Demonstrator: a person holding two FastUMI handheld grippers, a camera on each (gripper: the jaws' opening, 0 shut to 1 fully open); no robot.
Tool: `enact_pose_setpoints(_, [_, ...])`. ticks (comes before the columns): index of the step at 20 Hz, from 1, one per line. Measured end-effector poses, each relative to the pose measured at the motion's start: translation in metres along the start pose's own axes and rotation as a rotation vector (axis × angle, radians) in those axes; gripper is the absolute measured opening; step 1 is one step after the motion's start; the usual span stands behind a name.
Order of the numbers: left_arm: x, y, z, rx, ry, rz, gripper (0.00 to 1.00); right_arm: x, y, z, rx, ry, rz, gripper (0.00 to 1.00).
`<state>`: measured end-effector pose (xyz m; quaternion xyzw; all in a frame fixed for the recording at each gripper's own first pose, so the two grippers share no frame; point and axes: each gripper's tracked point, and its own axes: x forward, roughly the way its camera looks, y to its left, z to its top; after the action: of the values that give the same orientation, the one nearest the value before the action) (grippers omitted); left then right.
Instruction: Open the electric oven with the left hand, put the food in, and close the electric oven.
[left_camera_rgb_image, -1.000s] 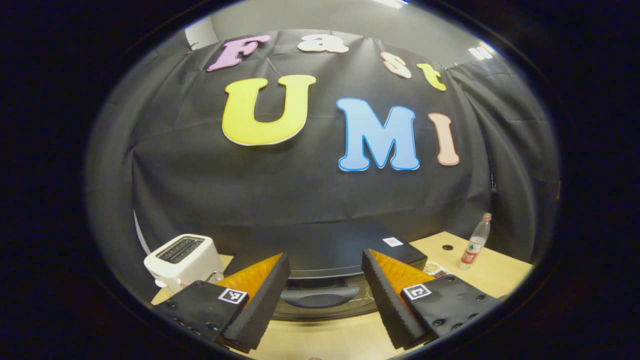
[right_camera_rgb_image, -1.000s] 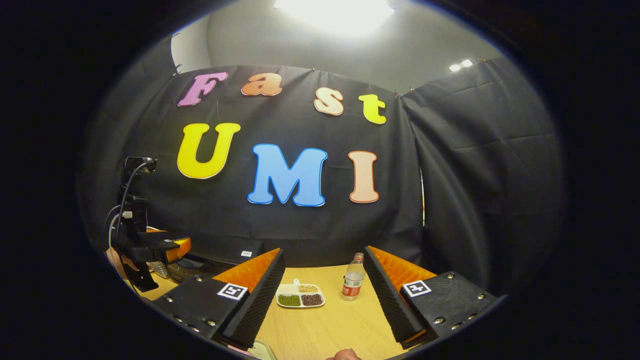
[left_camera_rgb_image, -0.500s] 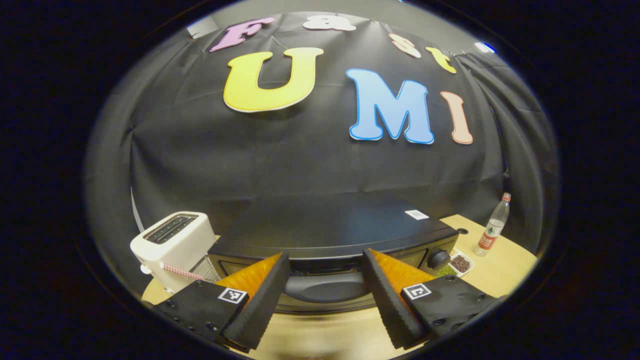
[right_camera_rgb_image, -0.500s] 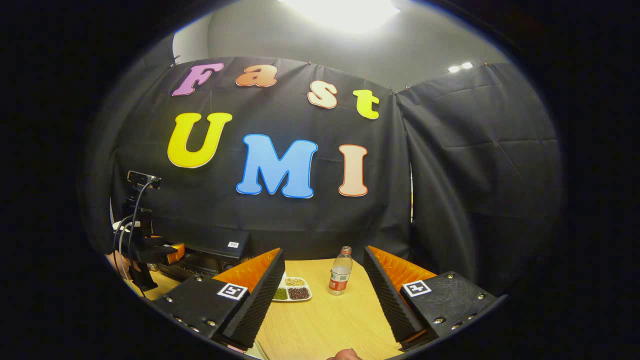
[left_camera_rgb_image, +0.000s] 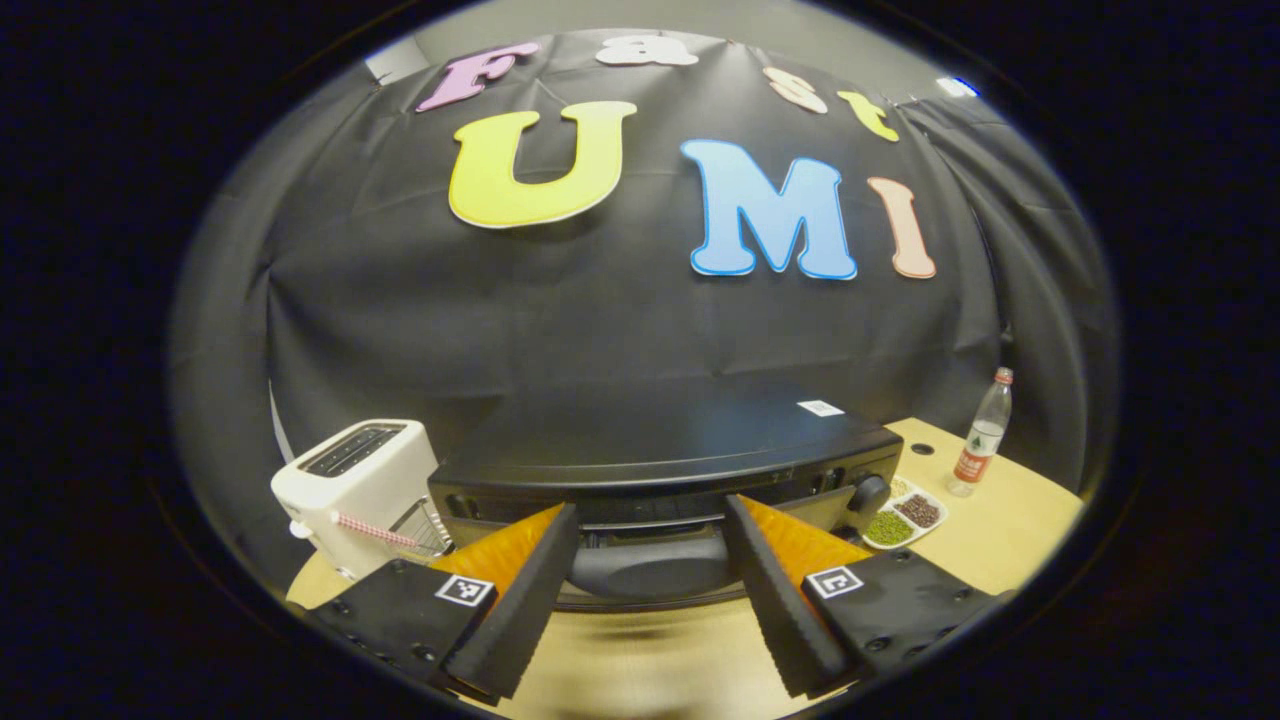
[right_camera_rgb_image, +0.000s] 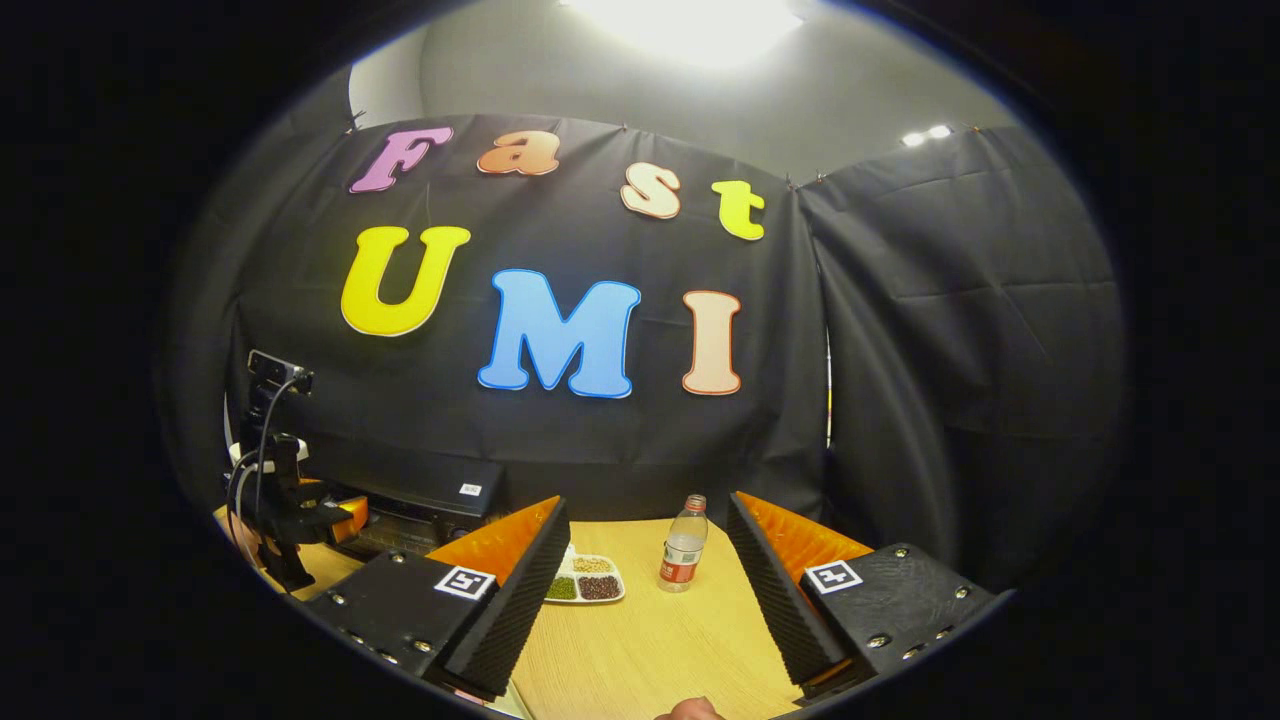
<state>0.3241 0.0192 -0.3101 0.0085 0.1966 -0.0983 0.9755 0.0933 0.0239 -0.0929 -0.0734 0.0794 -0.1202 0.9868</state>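
Left tongs: spread wide, holding nothing. The two foam-faced fingers stand either side of the oven door handle, which lies between them and just beyond their tips; contact with the handle cannot be confirmed. The handle's long axis runs crosswise, from one finger to the other.

The electric oven sits directly ahead of the left tongs, its front facing them, its long axis also crosswise. The door appears closed. A control knob is on the front, off to the right-hand finger's side.

Beyond that finger, a divided dish of food rests on the counter, just beside the oven's end; a water bottle stands upright farther out. Beyond the other finger stands a white toaster.

Right tongs: spread wide, empty, above the counter. The divided dish of food lies ahead beside the left-hand finger; the water bottle stands between the fingers, farther off. The electric oven lies off to the left, with the left tongs at its front.
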Motion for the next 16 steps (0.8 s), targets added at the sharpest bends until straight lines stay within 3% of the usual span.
enact_pose_setpoints(16, [-0.056,-0.010,-0.060,0.001,0.100,0.019,0.98,-0.007,0.000,-0.006,-0.001,0.016,0.080,0.97])
